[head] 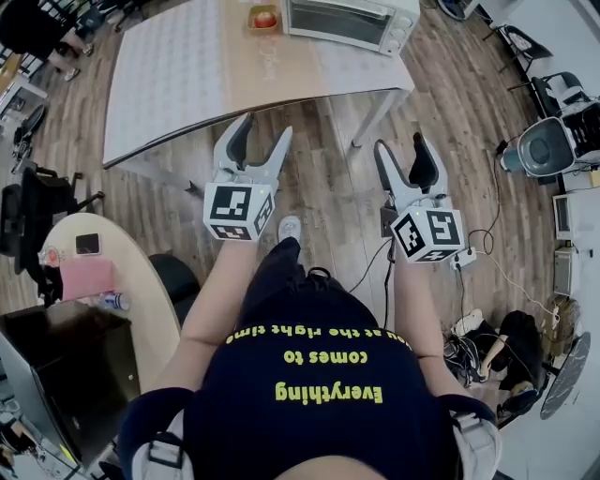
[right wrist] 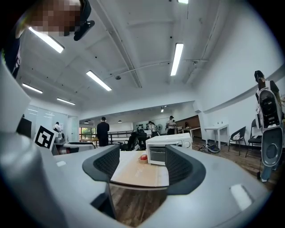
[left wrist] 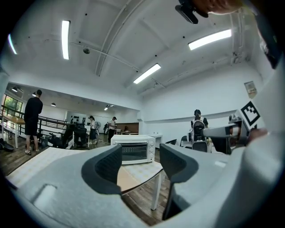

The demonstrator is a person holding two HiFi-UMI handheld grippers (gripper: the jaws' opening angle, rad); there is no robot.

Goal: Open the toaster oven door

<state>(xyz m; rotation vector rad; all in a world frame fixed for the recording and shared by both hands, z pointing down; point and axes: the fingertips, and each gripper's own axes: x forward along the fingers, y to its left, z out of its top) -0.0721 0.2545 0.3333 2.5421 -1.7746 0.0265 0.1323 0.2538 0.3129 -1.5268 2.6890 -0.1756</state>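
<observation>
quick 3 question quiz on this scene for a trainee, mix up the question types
1. True or false: the door of the toaster oven is already open.
2. What does the left gripper hold? A) the door handle B) nothing C) a cup
3. Fill in: the right gripper has its jaws ____.
Key: 1 false; 2 B; 3 open.

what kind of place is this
Probably an open-plan office or lab: strip lights, a desk, chairs, and a toaster oven on a table.
</observation>
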